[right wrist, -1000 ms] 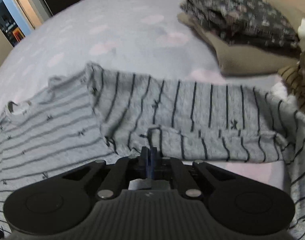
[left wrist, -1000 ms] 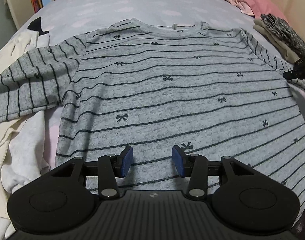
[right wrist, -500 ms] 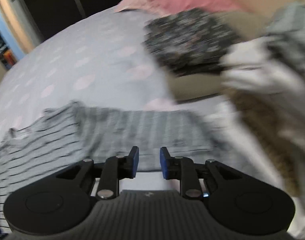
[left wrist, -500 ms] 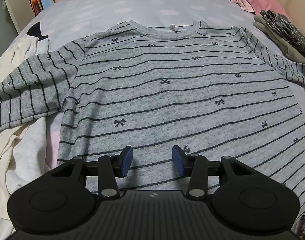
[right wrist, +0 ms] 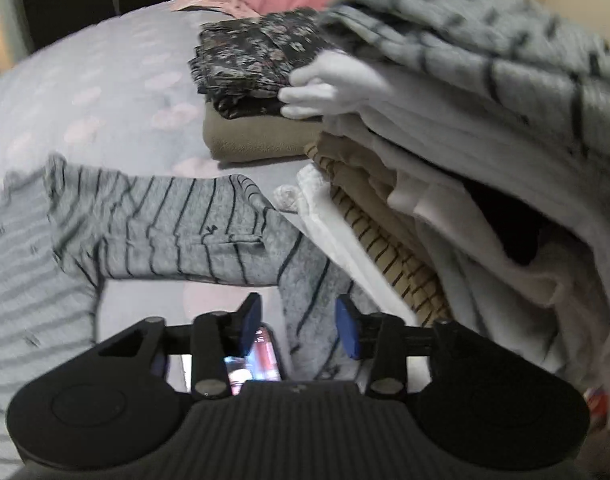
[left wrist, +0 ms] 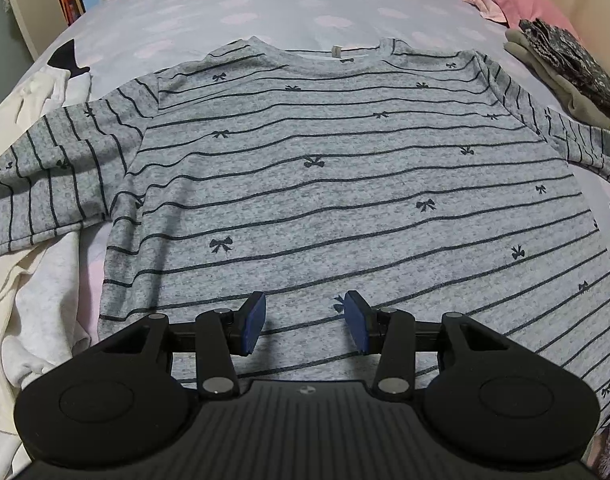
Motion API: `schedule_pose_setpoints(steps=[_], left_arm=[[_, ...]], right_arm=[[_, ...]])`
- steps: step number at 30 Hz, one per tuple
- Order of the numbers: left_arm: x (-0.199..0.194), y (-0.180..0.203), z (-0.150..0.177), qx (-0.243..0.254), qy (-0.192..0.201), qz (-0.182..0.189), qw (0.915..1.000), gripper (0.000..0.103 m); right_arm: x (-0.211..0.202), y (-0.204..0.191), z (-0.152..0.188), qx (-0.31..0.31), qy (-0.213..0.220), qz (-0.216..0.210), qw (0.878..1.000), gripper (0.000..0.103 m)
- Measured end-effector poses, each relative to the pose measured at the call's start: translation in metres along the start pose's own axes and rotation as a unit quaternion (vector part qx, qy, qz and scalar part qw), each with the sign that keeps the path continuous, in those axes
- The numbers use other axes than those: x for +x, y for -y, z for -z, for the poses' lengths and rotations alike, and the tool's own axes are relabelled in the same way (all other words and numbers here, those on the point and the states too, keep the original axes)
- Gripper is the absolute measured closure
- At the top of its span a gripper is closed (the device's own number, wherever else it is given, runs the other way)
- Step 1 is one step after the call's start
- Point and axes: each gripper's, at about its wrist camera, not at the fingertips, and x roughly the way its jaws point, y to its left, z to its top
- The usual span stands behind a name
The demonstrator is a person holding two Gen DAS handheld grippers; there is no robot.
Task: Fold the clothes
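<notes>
1. Lying face up across the bed (left wrist: 289,4), the grey striped top (left wrist: 337,184) spreads ahead of the left gripper (left wrist: 304,322), collar farthest away, probably flattened so a first fold can start.
2. The left gripper hangs over the hem with its jaws apart and empty; cloth shows between the pads, unpinched.
3. The right gripper (right wrist: 297,330) has its jaws opening, nothing pressed between them; the top's sleeve (right wrist: 173,232) lies just ahead, its cuffed end bending back under the fingers.
4. Only the left view shows the whole body and the other sleeve, draped over pale clothes to its left.
5. Only the right view shows a lit phone (right wrist: 255,364) beneath the gripper and a tall pile of clothes (right wrist: 465,152) crowding its right.
</notes>
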Motion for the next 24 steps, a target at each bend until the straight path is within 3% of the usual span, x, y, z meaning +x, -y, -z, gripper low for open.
schedule_pose_setpoints(steps=[3, 5, 6, 7, 11, 17, 24], left_arm=[[0.001, 0.004, 0.002, 0.011, -0.001, -0.002, 0.9999, 0.062], [0.000, 0.005, 0.002, 0.014, 0.000, -0.004, 0.9999, 0.062], [0.000, 0.004, 0.002, 0.012, 0.001, -0.004, 0.9999, 0.062], [-0.001, 0.003, 0.002, 0.010, 0.002, -0.004, 0.9999, 0.062], [-0.004, 0.001, 0.003, 0.006, 0.008, -0.001, 0.9999, 0.062], [-0.011, 0.004, 0.000, 0.011, 0.020, 0.010, 0.9997, 0.062], [-0.024, 0.009, -0.003, 0.020, 0.043, 0.020, 0.9987, 0.062]], right_arm=[[0.013, -0.009, -0.001, -0.040, 0.013, 0.029, 0.999, 0.052], [0.022, -0.013, -0.003, -0.053, 0.008, 0.040, 0.998, 0.073], [0.023, -0.013, -0.004, -0.055, 0.008, 0.041, 0.998, 0.090], [0.024, -0.013, -0.004, -0.057, 0.010, 0.043, 0.997, 0.096], [0.008, -0.019, -0.011, -0.062, 0.037, 0.041, 0.997, 0.098], [-0.060, -0.054, -0.029, -0.077, 0.097, -0.041, 0.992, 0.098], [-0.116, -0.131, -0.032, -0.159, 0.127, -0.148, 0.968, 0.098]])
